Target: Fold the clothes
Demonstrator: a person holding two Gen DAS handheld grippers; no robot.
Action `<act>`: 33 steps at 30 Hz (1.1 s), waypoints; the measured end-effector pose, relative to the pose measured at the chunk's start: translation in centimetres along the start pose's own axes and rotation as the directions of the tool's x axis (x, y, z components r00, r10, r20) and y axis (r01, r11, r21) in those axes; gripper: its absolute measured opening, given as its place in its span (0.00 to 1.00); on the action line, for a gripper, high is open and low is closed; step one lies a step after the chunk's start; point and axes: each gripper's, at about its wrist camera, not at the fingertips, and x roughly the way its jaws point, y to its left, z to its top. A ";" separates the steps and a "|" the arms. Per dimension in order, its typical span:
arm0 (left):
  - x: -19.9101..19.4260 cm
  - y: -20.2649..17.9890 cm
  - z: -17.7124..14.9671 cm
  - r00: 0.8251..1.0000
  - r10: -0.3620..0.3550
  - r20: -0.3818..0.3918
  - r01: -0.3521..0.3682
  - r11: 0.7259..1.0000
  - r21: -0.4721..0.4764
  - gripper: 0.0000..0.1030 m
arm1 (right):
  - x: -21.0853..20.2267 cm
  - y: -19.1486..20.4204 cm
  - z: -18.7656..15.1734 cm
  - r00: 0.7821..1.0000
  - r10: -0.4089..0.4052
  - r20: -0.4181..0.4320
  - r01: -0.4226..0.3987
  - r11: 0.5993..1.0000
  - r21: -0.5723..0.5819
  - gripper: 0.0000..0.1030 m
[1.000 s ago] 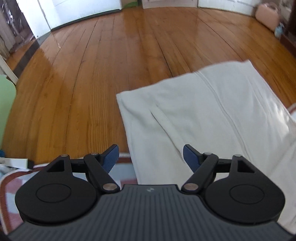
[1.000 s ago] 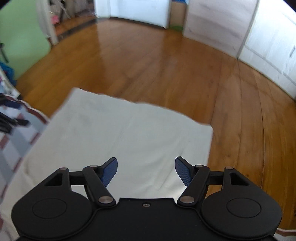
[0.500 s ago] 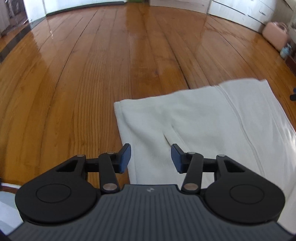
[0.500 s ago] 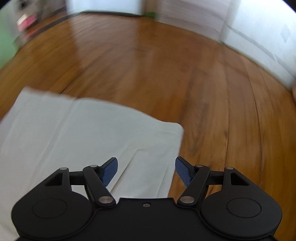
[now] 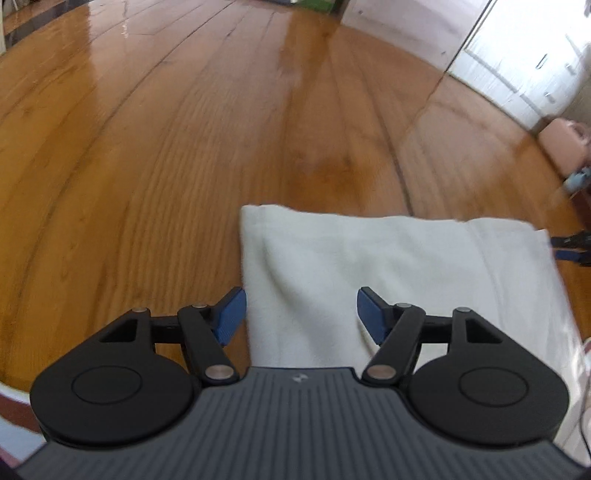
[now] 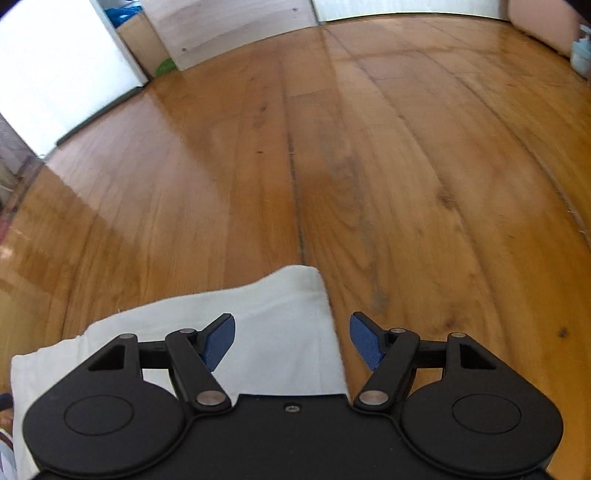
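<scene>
Left wrist view: the left tool point(image 5: 298, 314), a black two-finger linkage with blue ribbed pads point(image 5: 231, 314), is standing wide apart and is gripping nothing. Beneath it a white, soft, folded cloth garment point(image 5: 388, 273) is lying flat on the glossy brown plank floor point(image 5: 184, 147). The garment's left edge is running just inside the tool's left pad, and its far left corner is sitting ahead of that pad. A raised seam is running along the garment's right part. At the far right edge of this view, the blue-tipped black fingers of the right tool point(image 5: 570, 247) are showing just beside the garment's far right corner.

Right wrist view: the right tool point(image 6: 291, 341) is likewise spreading wide with empty blue pads point(image 6: 365, 345). The same white garment point(image 6: 266, 332) is lying under the gap and the left pad, with its far right corner pointing ahead of the tool and its right edge passing between the two pads. The right pad is hanging over bare floor point(image 6: 406, 184). White cabinet fronts point(image 6: 236, 29) are lining the far wall.
</scene>
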 end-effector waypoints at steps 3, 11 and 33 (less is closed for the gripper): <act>0.9 -0.2 -0.1 1.000 -0.010 -0.012 0.010 1.000 -0.006 0.66 | 1.1 0.1 0.0 1.000 0.009 0.017 -0.009 1.000 -0.030 0.72; 3.2 -4.2 0.3 0.988 0.152 0.019 -0.153 0.984 0.087 0.91 | 2.1 2.0 -0.5 0.998 0.011 0.061 0.000 0.983 -0.183 0.17; -22.4 -12.1 -9.9 0.929 -0.105 0.356 0.053 0.987 0.153 0.08 | -24.6 0.6 -10.4 0.922 0.301 0.243 -0.258 0.947 -0.193 0.15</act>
